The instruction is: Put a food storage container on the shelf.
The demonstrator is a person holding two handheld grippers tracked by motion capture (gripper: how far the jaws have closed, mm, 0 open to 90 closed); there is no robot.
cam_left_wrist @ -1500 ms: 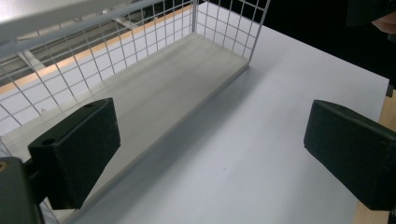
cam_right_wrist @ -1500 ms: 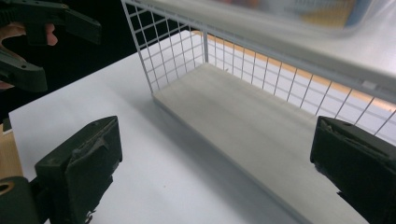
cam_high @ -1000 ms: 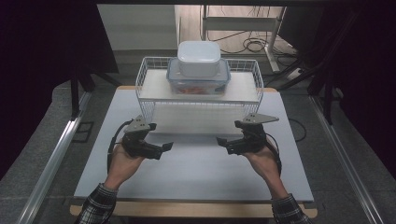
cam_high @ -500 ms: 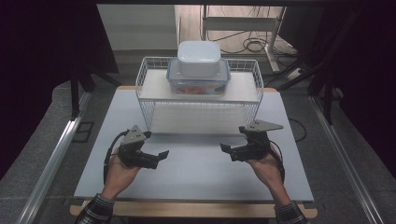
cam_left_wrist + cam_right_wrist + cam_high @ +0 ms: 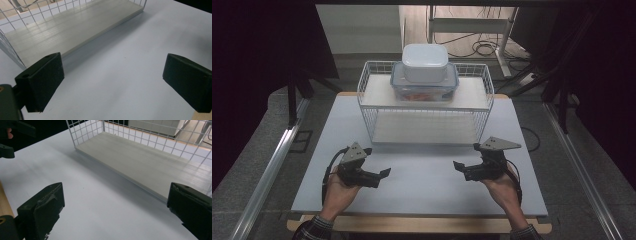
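A flat, matte white table top [image 5: 422, 175] with a pale wooden edge along its near side is observed. At its far half a white wire-mesh rack [image 5: 424, 107] of box shape is set, fitted with two smooth, pale grey-white boards: a lower shelf [image 5: 72, 27] resting at table level and an upper shelf [image 5: 377, 97] above it. On the upper shelf a clear rectangular plastic container [image 5: 424, 90] with rounded corners and a bluish clip lid is placed; orange contents are visible through its wall but cannot be identified. A smaller opaque white box [image 5: 424, 62] with rounded corners is stacked on that lid.

The left gripper [image 5: 382, 175] is held in the person's left hand [image 5: 339, 192] above the near left of the table, its blocky black jaws spread wide with nothing between them. The right gripper [image 5: 458, 167] is held in the right hand [image 5: 502, 187] at the near right, likewise released and empty. Both are pointed inward, well apart from each other and from the rack. A grey three-cornered plate is carried on top of each.
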